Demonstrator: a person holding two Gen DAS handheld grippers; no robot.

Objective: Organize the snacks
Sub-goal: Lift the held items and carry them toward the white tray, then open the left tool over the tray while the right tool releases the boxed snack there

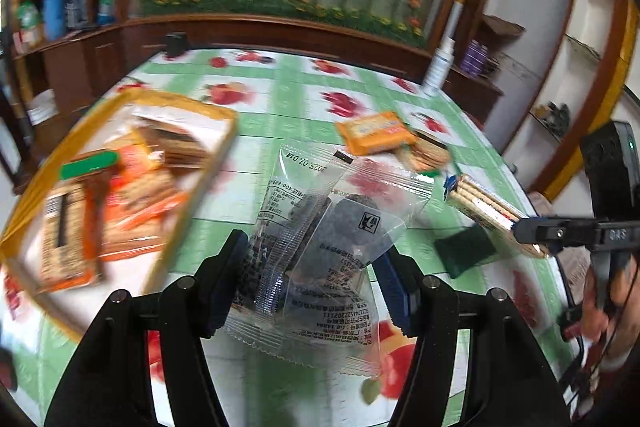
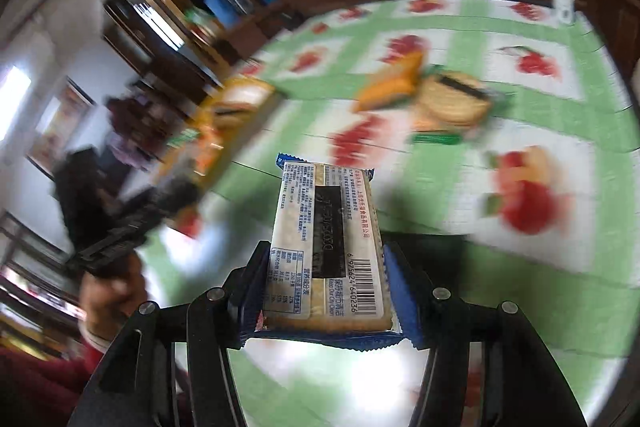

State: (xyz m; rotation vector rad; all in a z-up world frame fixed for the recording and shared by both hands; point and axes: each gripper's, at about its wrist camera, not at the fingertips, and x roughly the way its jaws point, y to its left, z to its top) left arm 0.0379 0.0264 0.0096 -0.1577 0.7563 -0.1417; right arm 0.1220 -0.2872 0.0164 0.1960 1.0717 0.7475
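A fruit-print tablecloth [image 1: 288, 99] carries the yellow tray [image 1: 192, 107] of snacks at the left; the left gripper [image 1: 312, 267] clamps a clear packet [image 1: 320, 247], the right gripper [image 2: 326, 291] clamps a cracker pack [image 2: 326, 247], both lifted mid-carry and next needing release over the tray

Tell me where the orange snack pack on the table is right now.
The orange pack lies on the tablecloth mid-table, right of the tray, overlapping a round cracker pack. In the right wrist view it sits ahead, far centre.
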